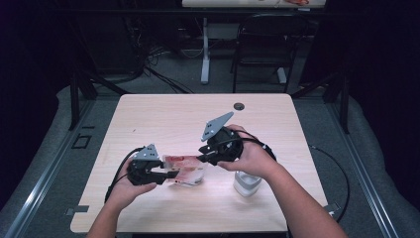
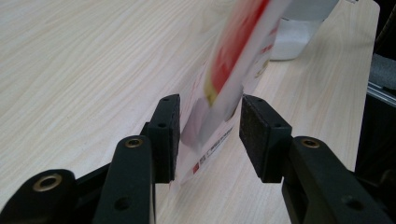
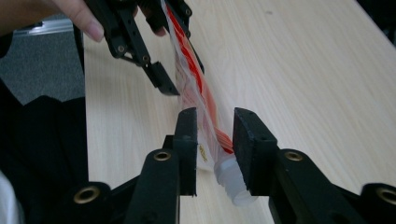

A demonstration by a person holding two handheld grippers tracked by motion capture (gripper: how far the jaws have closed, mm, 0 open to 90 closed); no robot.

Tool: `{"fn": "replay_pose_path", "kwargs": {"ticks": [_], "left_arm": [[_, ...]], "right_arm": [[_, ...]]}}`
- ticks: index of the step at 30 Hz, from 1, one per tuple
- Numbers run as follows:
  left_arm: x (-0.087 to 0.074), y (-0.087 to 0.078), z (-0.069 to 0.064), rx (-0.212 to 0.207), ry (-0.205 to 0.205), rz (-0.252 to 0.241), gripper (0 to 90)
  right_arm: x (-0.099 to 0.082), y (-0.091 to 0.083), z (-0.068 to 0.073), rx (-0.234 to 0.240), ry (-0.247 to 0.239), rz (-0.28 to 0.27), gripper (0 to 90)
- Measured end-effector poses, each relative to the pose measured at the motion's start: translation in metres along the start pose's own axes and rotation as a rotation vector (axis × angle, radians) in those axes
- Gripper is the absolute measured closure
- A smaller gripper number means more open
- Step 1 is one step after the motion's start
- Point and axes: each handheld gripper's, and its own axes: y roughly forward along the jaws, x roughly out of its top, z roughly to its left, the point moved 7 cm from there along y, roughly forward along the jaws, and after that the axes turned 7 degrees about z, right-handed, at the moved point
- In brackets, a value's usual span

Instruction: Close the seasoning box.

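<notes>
The red-and-white spouted pouch (image 1: pixel 182 171) hangs just above the table (image 1: pixel 163 114) between both tools, at six o'clock from the tabletop's centre. It looks light, floppy and slick; the stiff spout (image 3: pixel 232 179) is the surest hold. The left gripper (image 2: pixel 208 133) and right gripper (image 3: pixel 215 142) both stand released, pads straddling without pressing. A white container (image 1: pixel 247 182) crowds four o'clock; open room lies toward twelve.

On the counter (image 1: pixel 163 116), the pouch (image 1: pixel 184 169) lies between the left tool (image 1: pixel 171 174) and the right tool (image 1: pixel 201 159), its left end between the left tool's jaws, its spout end between the right's. A jar (image 1: pixel 246 183) stands right of the pouch, beneath the right hand (image 1: pixel 252 157).
</notes>
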Motion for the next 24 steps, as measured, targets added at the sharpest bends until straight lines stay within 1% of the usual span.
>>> {"fn": "replay_pose_path", "kwargs": {"ticks": [1,2,3,5,6,8,9,10,13,16,18,22,24], "left_arm": [[0.0,0.0,0.0,0.003,0.0,-0.002,58.1],[0.0,-0.001,0.0,0.005,-0.002,-0.005,57.3],[0.0,-0.002,0.001,0.008,-0.002,-0.006,57.3],[0.0,-0.002,0.001,0.015,-0.008,-0.009,57.8],[0.0,-0.002,0.001,0.015,-0.008,-0.009,57.8],[-0.001,-0.002,0.002,0.009,-0.007,-0.007,57.7],[-0.001,-0.003,0.002,0.011,-0.009,-0.014,57.7],[-0.001,-0.004,0.002,0.007,-0.012,-0.015,57.2],[-0.001,-0.006,0.003,0.009,-0.014,-0.02,56.3],[-0.002,-0.008,0.004,0.012,-0.018,-0.027,55.0],[-0.003,-0.009,0.006,0.018,-0.024,-0.031,52.1],[-0.005,-0.009,0.007,0.018,-0.035,-0.034,50.0],[-0.006,-0.01,0.007,0.018,-0.038,-0.033,49.9]], "right_arm": [[0.0,0.0,0.0,0.0,0.0,0.0,70.0],[0.001,-0.001,0.0,-0.008,-0.008,-0.007,68.1],[0.003,-0.001,0.001,-0.017,-0.014,-0.026,66.6],[0.004,-0.002,0.003,-0.019,-0.019,-0.028,66.0],[0.004,-0.002,0.003,-0.019,-0.019,-0.028,66.0],[0.006,-0.003,0.005,-0.029,-0.026,-0.038,61.4],[0.006,-0.003,0.005,-0.029,-0.026,-0.038,61.4],[0.008,-0.004,0.005,-0.035,-0.028,-0.055,59.5],[0.011,-0.004,0.006,-0.035,-0.025,-0.067,56.8],[0.012,-0.005,0.005,-0.046,-0.03,-0.07,56.3],[0.014,-0.008,0.005,-0.048,-0.02,-0.082,53.8],[0.016,-0.011,0.003,-0.049,-0.004,-0.096,52.8],[0.015,-0.012,0.002,-0.055,0.005,-0.093,52.3]]}}
